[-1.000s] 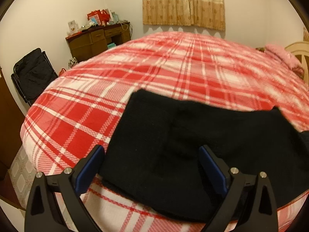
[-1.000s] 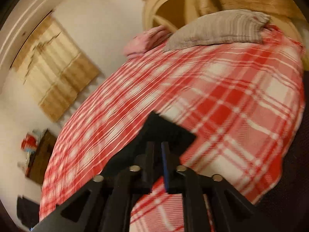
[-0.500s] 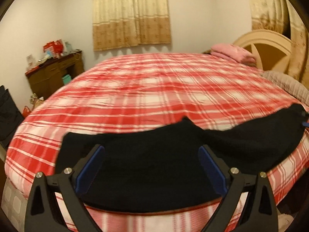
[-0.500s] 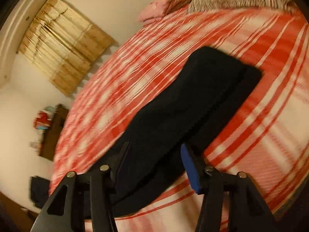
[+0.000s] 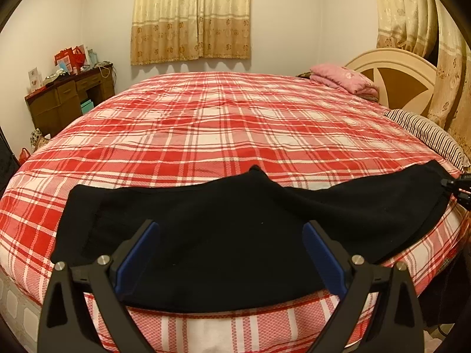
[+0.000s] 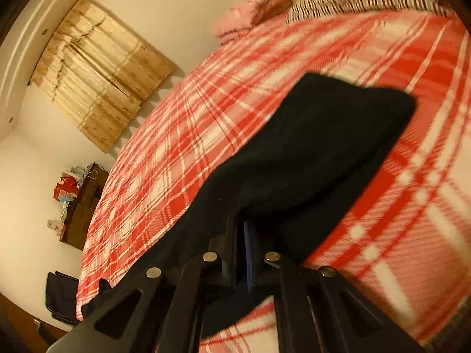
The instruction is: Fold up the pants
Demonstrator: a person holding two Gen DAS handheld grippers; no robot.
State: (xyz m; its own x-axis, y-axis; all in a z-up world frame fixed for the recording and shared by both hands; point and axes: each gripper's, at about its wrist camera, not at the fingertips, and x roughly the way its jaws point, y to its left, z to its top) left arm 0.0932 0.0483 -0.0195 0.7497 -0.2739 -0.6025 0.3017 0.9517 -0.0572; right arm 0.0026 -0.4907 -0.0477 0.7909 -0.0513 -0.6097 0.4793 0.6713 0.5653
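Left wrist view: pants (image 5: 223, 235) lie along the near edge of the plaid bed (image 5: 223, 123), long axis crosswise. Left gripper (image 5: 229, 253) hovers spread above them; right gripper (image 6: 240, 235) pinches their far-right end.

A bed (image 5: 223, 123) under a red and white plaid cover fills the left wrist view. At 12 o'clock, beige curtains (image 5: 191, 14) hang on the far wall; a second curtain (image 5: 412, 8) hangs at 1 o'clock. At 2 o'clock stands a cream headboard (image 5: 391, 73), with a folded pink blanket (image 5: 341, 78) just before it and a striped pillow (image 5: 426, 132) nearer. At 10 o'clock a brown desk (image 5: 67, 97) carries red bags (image 5: 72, 56) and small clutter. In the right wrist view a dark bag (image 6: 60, 297) sits at 8 o'clock.
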